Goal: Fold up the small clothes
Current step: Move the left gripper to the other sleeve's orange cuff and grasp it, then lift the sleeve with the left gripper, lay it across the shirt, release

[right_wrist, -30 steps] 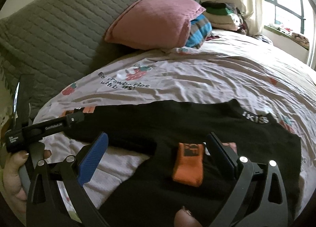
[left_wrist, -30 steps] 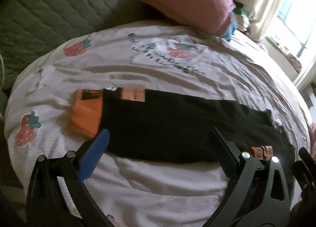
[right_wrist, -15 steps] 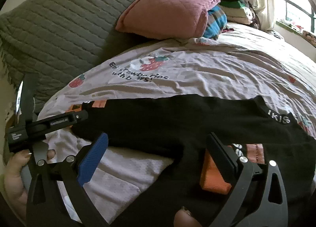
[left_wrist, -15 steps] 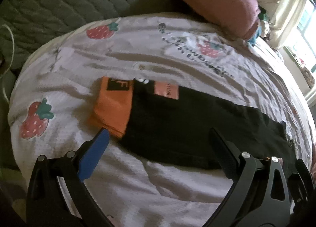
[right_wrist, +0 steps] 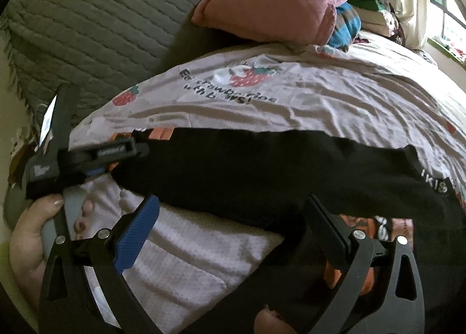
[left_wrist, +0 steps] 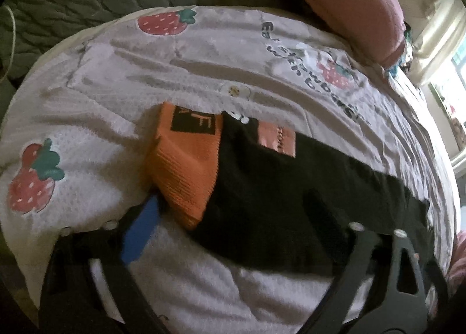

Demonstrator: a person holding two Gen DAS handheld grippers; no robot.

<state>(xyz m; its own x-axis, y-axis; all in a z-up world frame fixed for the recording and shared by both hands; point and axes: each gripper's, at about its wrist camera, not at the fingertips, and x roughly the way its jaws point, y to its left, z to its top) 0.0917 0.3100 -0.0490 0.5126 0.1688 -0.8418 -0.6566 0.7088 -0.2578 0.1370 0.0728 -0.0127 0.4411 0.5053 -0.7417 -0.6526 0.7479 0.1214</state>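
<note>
Right claw [right_wrist: 233, 226] (jaws apart) hovers over black garment [right_wrist: 262, 165].

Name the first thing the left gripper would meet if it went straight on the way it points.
Probably the black garment beside its orange cuff; the closing fingers of the left gripper straddle that end, though depth is unclear.

Your bed [right_wrist: 335, 107] wears a pale strawberry-print cover; a black garment [right_wrist: 262, 171] with orange cuffs [left_wrist: 186, 171] lies spread across it, and a pink pillow [right_wrist: 268, 5] rests at its head.
</note>
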